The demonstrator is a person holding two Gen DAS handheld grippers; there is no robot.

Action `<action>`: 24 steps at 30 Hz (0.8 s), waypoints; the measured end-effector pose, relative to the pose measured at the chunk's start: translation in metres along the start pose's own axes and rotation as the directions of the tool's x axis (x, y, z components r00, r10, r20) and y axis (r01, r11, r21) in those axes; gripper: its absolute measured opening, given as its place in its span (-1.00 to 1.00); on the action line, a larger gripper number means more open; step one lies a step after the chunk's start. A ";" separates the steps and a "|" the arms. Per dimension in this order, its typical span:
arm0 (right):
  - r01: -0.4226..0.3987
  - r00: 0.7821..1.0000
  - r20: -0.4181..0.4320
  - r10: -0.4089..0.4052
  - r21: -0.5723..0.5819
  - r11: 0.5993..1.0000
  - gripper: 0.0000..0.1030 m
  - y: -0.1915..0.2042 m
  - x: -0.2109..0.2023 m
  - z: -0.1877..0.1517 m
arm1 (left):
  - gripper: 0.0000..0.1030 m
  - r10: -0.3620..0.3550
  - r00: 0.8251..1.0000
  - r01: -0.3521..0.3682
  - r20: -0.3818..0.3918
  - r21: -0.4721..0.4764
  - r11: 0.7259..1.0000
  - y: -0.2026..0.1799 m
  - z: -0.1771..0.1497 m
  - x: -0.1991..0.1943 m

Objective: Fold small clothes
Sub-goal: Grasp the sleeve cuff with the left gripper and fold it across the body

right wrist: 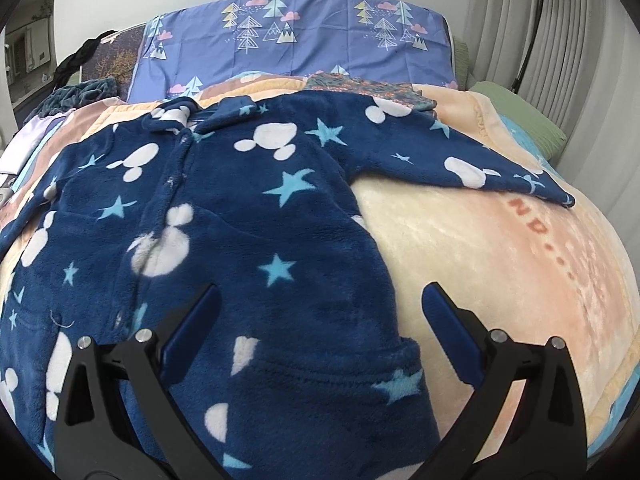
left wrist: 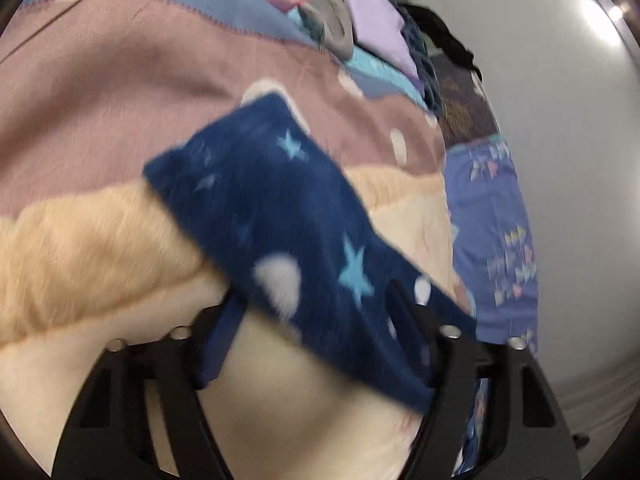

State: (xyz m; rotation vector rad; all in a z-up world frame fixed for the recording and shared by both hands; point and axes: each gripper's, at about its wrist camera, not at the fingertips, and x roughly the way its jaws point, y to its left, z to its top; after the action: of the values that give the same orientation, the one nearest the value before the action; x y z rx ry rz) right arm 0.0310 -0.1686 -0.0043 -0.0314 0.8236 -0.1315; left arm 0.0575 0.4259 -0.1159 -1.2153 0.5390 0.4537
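A navy fleece onesie [right wrist: 240, 200] with white mouse heads and light blue stars lies spread face up on the bed, its right sleeve [right wrist: 500, 176] stretched out sideways. My right gripper [right wrist: 322, 300] hovers open over the lower body of the garment, one pad above the fleece and the other above bare blanket. The left wrist view is blurred: the other sleeve [left wrist: 300, 220] runs diagonally across my left gripper [left wrist: 314, 312]. Its jaws stand part way apart, and the flat, unbunched fleece lies between them and hides the right fingertip.
A plush peach, mauve and cream blanket [right wrist: 500, 272] covers the bed. A purple pillow with tree prints [right wrist: 300, 40] lies at the head, with a dark patterned cloth [right wrist: 360, 84] in front of it. Folded clothes, one lilac [left wrist: 372, 12], are piled at the far side. A white wall [left wrist: 560, 120] lies beyond.
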 end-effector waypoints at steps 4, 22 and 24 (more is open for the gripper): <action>0.002 1.000 -0.009 -0.002 0.009 1.000 0.96 -0.005 0.006 0.000 | -0.82 -0.065 0.998 0.064 0.001 0.125 0.990 -0.055 -0.001 0.003; 0.018 1.000 -0.022 -0.015 0.170 0.985 0.96 -0.074 0.019 -0.008 | -0.16 -0.031 0.907 0.422 -0.421 0.902 0.095 -0.319 -0.418 -0.019; -0.009 1.000 -0.007 0.010 0.175 0.985 0.96 -0.080 0.016 -0.007 | -0.05 0.018 0.911 0.411 -0.413 0.910 0.054 -0.303 -0.421 -0.007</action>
State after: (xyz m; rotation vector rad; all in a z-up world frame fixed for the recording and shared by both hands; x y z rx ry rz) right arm 0.0282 -0.2500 -0.0151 0.1387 0.8177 -0.1946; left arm 0.1711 -0.0646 0.0097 0.1047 0.7431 -0.4423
